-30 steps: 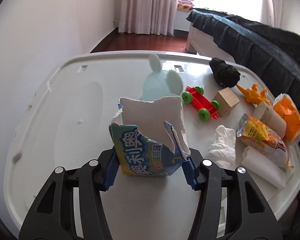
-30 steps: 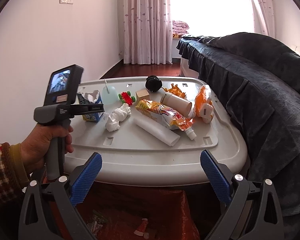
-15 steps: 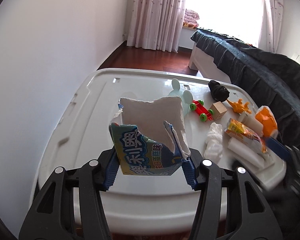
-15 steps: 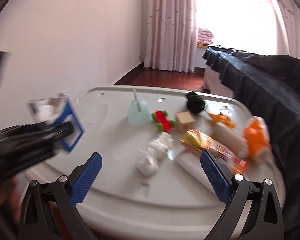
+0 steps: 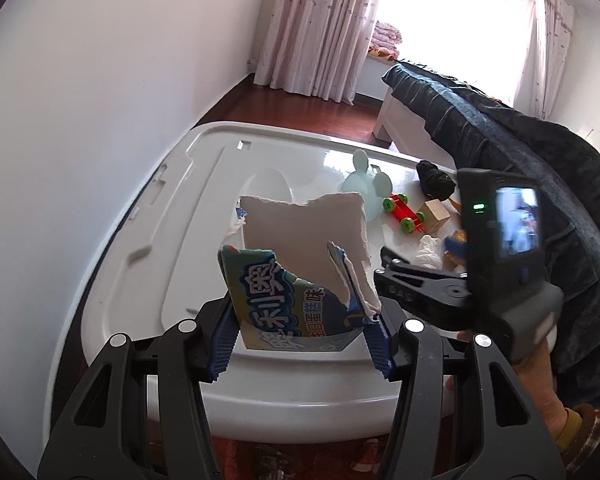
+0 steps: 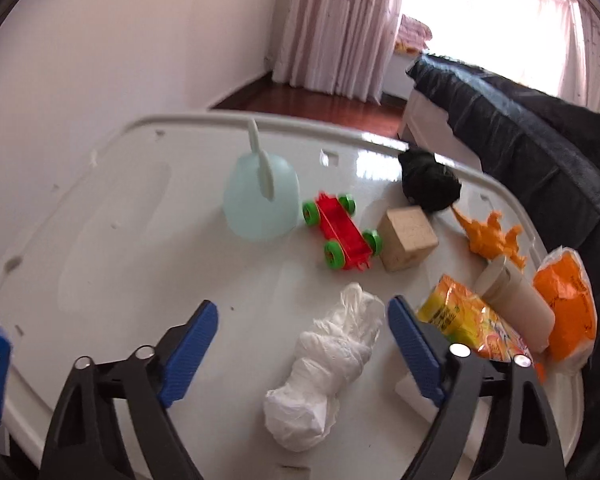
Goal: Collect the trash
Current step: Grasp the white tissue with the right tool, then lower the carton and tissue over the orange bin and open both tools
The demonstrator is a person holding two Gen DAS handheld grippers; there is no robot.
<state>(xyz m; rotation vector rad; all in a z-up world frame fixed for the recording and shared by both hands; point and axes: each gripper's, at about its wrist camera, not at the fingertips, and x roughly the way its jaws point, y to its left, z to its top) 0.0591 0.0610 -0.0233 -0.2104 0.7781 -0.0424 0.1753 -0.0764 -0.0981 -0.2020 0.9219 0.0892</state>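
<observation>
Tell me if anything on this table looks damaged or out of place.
The blue snack box in the left gripper is torn open, its top edge ragged. On the white table, toys such as the red cart sit mixed in with trash like the crumpled tissue.

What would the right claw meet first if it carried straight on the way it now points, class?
Most likely the crumpled white tissue, which lies between the right claw's open, narrowing jaws, untouched; depth is unclear. Beneath lies the white lid.
</observation>
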